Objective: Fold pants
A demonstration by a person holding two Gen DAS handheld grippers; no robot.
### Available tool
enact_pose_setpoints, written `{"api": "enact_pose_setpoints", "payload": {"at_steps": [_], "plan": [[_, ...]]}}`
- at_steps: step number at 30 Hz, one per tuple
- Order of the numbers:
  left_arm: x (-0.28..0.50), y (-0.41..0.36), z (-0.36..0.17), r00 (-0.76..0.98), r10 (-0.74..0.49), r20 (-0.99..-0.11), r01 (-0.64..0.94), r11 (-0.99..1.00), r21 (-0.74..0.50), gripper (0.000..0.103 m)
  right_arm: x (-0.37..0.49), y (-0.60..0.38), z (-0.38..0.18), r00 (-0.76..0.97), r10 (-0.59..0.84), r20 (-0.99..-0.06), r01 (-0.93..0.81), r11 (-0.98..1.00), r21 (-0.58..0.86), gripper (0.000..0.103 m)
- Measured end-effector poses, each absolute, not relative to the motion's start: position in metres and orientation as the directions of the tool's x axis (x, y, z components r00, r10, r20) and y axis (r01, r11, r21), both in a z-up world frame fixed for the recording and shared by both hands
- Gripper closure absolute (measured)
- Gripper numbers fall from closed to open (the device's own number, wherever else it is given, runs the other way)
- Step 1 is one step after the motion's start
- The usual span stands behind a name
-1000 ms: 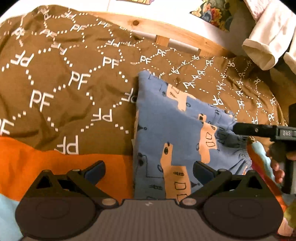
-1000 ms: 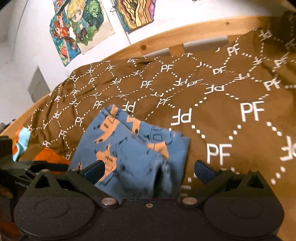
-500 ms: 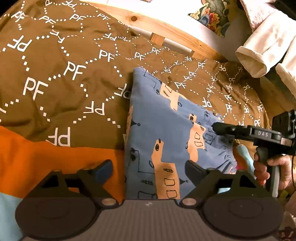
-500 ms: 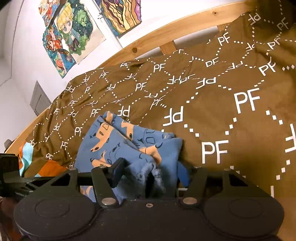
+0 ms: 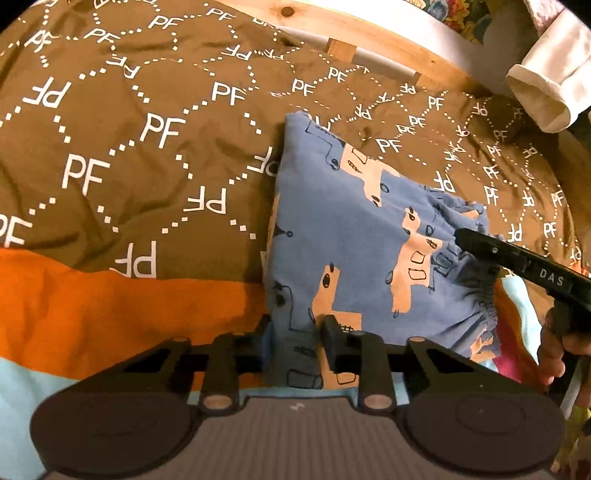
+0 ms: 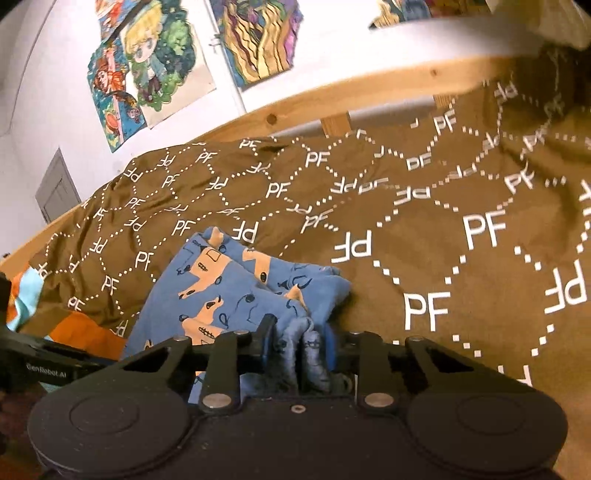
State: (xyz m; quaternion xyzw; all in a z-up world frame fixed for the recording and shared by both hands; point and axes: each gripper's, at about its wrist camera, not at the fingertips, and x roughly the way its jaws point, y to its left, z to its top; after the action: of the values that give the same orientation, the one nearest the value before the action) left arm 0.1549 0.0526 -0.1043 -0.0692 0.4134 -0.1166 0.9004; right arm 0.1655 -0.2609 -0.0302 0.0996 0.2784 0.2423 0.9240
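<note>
Bed with light wooden frame [image 5: 373, 27] fills both views, covered by a brown bedspread printed with white "PF" letters and dotted diamonds [image 5: 147, 122]. An orange and light-blue blanket [image 5: 92, 306] shows under the spread's near edge, at 8 o'clock in the left wrist view.

White wall [image 6: 44, 92] behind the frame in the right wrist view, with colourful cartoon posters [image 6: 147, 70] at 11 to 12 o'clock and a small grey panel [image 6: 57, 188] at 9 o'clock. Cream-white garment with a rolled cuff [image 5: 546, 85] hangs at 2 o'clock in the left wrist view.

Folded blue cotton pants with tan animal print [image 5: 369, 236] lie on the bedspread, centre to 4 o'clock in the left wrist view, gathered elastic waistband along their right edge. In the right wrist view the same pants sit at 7 o'clock, just ahead of the camera.

Left gripper [image 5: 295, 332]: jaws have just been closing, now pinching the near left corner of the pants; cloth bunched between the pads.

Right gripper [image 6: 299, 339]: jaws have just been closing too, now clamped on a crumpled wad of the pants' near edge. From the left wrist view its black body runs in from 3 o'clock, tip over the waistband area, with the person's hand [image 5: 554, 350] on the handle at 4 o'clock.
</note>
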Motion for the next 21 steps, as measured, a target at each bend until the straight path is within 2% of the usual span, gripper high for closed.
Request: {"api": "enact_pose_setpoints", "payload": {"at_steps": [6,21], "plan": [[0.153,0.045,-0.100,0.641,-0.220,-0.735,0.139,0.975,-0.170,0.081,0.160,-0.255,-0.028,0.753,0.479,-0.451,-0.403,0.878,0.259,0.076],[0.150,0.042,-0.100,0.655,-0.203,-0.728,0.145,0.979,-0.142,0.083,0.153,-0.249,-0.029,0.778,0.451,-0.437,-0.408,0.892,0.195,0.077]]}}
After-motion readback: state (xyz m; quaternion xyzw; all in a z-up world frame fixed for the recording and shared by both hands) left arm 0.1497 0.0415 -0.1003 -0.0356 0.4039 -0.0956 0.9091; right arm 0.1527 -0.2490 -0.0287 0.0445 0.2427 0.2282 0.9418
